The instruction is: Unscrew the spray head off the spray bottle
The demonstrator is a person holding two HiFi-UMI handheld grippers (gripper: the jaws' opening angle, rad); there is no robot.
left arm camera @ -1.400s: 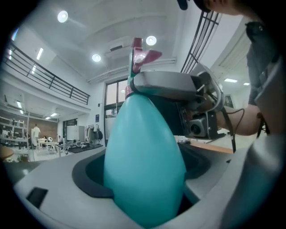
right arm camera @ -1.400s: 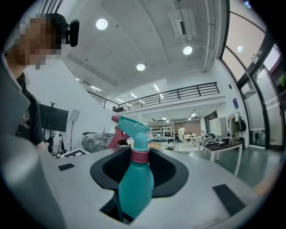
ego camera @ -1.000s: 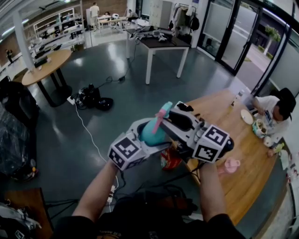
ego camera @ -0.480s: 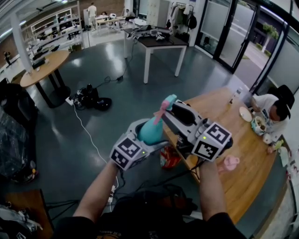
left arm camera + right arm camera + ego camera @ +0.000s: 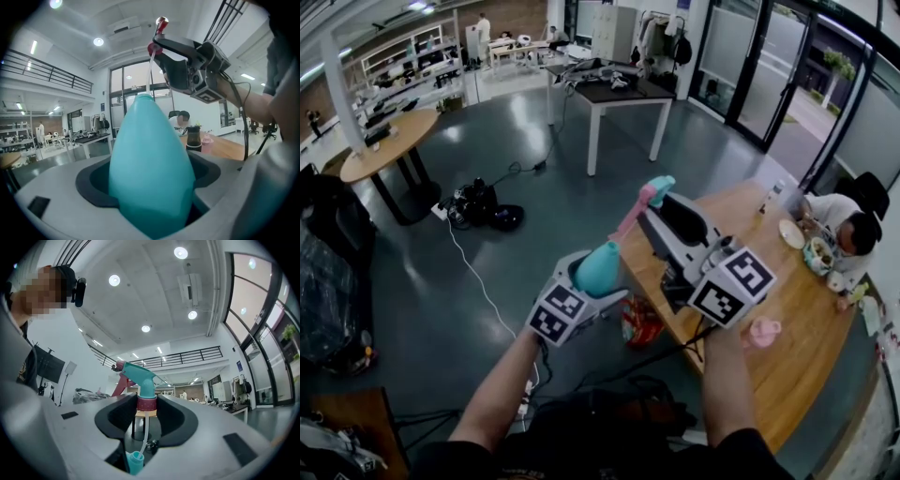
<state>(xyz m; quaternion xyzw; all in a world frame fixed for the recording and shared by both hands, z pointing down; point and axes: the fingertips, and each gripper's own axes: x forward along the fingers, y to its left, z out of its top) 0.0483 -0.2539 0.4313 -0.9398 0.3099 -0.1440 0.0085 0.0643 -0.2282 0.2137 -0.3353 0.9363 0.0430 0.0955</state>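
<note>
The teal spray bottle (image 5: 598, 268) stands upright in my left gripper (image 5: 594, 281), whose jaws are shut on its body (image 5: 151, 168). The spray head (image 5: 653, 191), teal with a pink trigger and a dark red collar (image 5: 146, 403), is off the bottle. It is held above the bottle and to its right by my right gripper (image 5: 656, 208), shut on the collar. In the right gripper view the thin dip tube (image 5: 142, 433) runs down from the head into the bottle's open neck (image 5: 135, 459). The left gripper view shows the head (image 5: 158, 33) high above the bottle, tube hanging.
A long wooden table (image 5: 787, 309) lies at the right with a pink item (image 5: 763, 330) on it and a seated person (image 5: 853, 225) at its far end. A red bag (image 5: 641, 321) sits on the floor below. A white table (image 5: 619, 89) and a round table (image 5: 389, 136) stand farther off.
My right gripper has risen up and to the right with the spray head, pulling it off the bottle and drawing the tube out. The left gripper has stayed low with the bottle.
</note>
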